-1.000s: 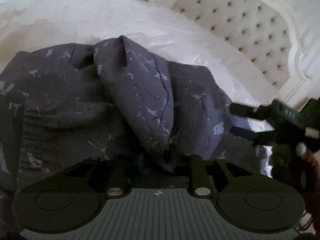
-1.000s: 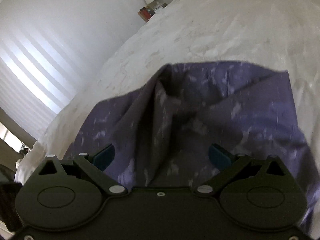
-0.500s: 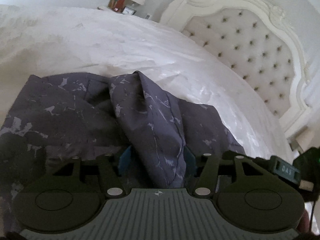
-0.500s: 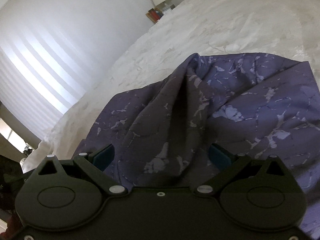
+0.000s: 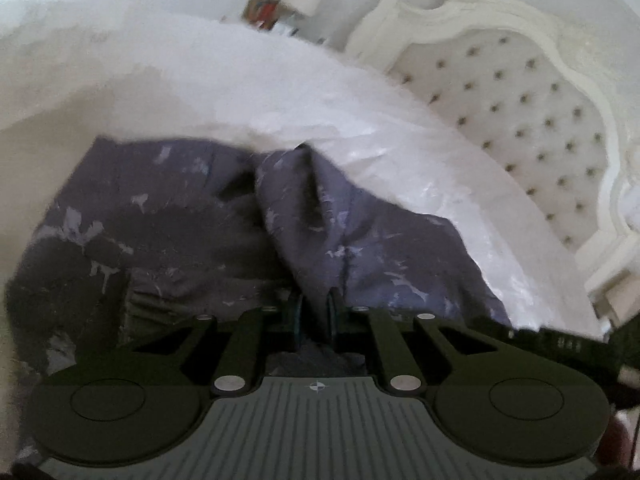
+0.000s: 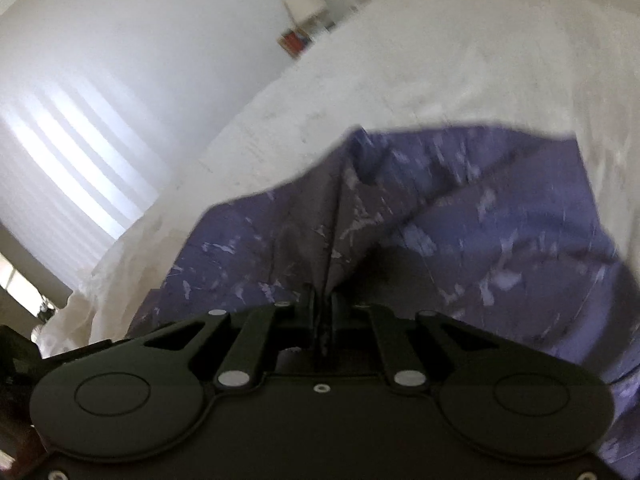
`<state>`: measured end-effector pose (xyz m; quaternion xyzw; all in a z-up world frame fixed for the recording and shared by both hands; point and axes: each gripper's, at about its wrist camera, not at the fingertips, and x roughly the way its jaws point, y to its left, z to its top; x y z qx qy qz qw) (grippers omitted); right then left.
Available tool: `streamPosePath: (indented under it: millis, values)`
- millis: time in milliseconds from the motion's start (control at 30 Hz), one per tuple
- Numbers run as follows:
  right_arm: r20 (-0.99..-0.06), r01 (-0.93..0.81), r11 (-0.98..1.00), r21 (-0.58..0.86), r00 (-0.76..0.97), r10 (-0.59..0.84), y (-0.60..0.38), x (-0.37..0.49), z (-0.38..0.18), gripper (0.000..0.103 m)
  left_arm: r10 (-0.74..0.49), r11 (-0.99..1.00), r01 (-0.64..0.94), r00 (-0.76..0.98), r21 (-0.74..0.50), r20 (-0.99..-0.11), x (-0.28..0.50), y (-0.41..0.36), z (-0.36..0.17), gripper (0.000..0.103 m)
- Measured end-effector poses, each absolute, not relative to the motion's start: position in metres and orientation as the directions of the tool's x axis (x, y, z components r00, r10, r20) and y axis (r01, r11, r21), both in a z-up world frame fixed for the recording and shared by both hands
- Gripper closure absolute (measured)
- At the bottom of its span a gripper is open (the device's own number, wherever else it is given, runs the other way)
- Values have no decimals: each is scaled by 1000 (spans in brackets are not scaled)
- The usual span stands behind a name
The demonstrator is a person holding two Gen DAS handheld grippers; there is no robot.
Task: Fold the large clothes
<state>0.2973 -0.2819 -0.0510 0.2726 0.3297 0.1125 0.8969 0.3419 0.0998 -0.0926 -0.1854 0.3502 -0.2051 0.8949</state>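
A large dark purple garment with pale marbled flecks lies crumpled on the white bed. My left gripper is shut on a raised ridge of the cloth, and the fold runs up from between its pads. In the right wrist view the same purple garment spreads ahead, and my right gripper is shut on another pinched ridge of it. Part of the right gripper shows as a dark shape at the right edge of the left wrist view. Both views are blurred.
A white tufted headboard rises at the right of the left wrist view. A nightstand with small items stands behind the bed. A window with striped blinds fills the left of the right wrist view.
Both grippers have closed on ridges of the purple garment; half a second ago their jaws stood apart around the folds. The left view has shifted so more bed and headboard show.
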Motion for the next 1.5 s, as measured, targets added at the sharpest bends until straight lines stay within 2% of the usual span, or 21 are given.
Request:
streamPosePath:
  millis: [100,167,233,333,400,433,467,500,533,767,900,1100,1500]
  values:
    - [-544,-25,851,525,759,358,-282,293,-52,88,-482,865,258,667,-431,-568,338,97,-101,86]
    - [-590,10,862,507,733,339,-281,298,-67,82,-466,874,243,661,-420,-588,338,97,-117,83]
    - [-602,5,880,475,731,321,-276,300,-78,80,-468,875,265,681,-406,-564,334,98,-120,82]
    - [-579,-4,889,457,758,301,-272,295,-78,65,-461,884,300,688,-358,-561,328,93,-114,68]
    - [-563,-7,892,452,773,292,-271,289,-75,40,-448,893,309,692,-328,-567,323,90,-107,44]
    - [-552,-17,889,458,778,299,-272,285,-72,33,-440,897,310,695,-314,-569,319,91,-102,35]
    - [-541,-26,884,466,782,308,-272,282,-70,17,-435,900,312,696,-305,-571,315,91,-99,14]
    - [-530,-36,882,469,788,314,-271,276,-66,5,-429,903,313,696,-295,-576,310,93,-95,5]
    - [-524,-42,884,466,792,313,-271,271,-62,1,-418,908,307,702,-284,-577,305,94,-93,2]
    - [-532,-34,888,458,790,305,-271,229,-47,1,-331,944,262,718,-203,-613,264,104,-75,0]
    - [-570,-28,908,418,770,287,-273,194,-42,1,-297,954,246,708,-170,-641,239,114,-69,0]
    - [-626,13,913,407,732,268,-283,136,-37,1,-289,957,219,687,-190,-667,200,143,-61,0]
    - [-728,235,851,469,648,223,-324,43,-41,1,-271,963,170,606,-211,-747,139,190,-68,0]
